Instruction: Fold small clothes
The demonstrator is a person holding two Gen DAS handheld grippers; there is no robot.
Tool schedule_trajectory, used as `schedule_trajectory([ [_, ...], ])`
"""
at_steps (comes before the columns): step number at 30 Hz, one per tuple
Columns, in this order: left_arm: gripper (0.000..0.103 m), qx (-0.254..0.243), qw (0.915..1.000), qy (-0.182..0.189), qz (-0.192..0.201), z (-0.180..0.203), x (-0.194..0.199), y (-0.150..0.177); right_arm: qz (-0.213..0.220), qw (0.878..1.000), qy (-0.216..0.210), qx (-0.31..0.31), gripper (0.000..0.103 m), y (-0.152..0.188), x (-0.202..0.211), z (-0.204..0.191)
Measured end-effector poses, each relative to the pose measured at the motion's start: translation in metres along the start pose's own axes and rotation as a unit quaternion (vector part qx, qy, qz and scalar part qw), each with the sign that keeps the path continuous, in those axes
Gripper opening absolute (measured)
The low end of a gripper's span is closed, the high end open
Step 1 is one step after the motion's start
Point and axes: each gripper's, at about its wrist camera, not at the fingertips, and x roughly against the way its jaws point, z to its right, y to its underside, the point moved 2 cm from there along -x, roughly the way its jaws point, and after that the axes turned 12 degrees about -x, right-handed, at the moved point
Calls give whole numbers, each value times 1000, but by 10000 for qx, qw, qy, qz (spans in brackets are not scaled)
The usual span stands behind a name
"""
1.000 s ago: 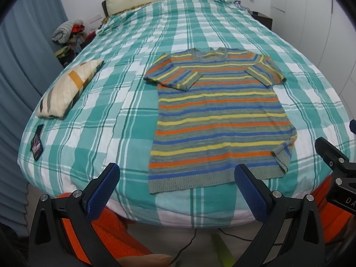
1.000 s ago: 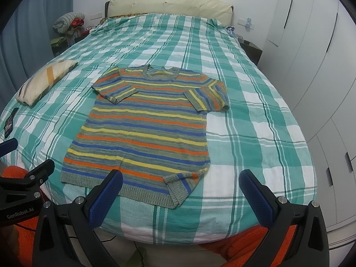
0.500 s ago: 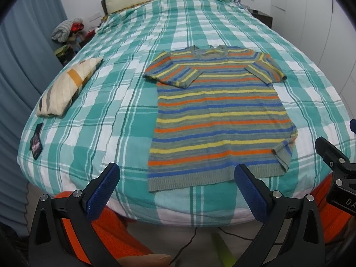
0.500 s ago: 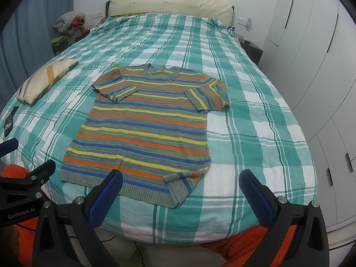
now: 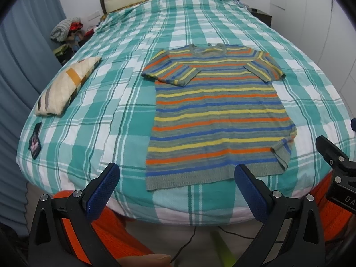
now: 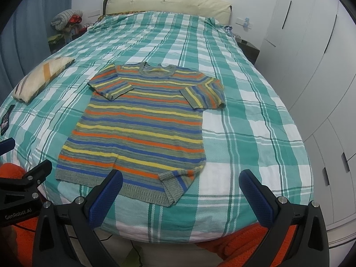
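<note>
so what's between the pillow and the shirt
Only bare checked sheet between the pillow and the shirt, seen in both views.

One striped sweater [image 5: 219,115], one small pillow [image 5: 66,86], two claws, one dark flat item [image 5: 35,142], perhaps phone.

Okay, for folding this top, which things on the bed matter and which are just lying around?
For the job:
- striped top, spread flat on the bed
- left gripper, open
- right gripper, open

Lying about:
- small pillow
- dark card near the bed's edge
- clothes pile beside the bed
</note>
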Motion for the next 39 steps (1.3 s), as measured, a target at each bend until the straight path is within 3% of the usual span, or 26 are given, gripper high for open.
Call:
schedule_trajectory([
  [39, 103, -8, 10000, 22, -47, 1, 1, -6, -4, 10000, 34, 14, 103, 0, 0, -2],
])
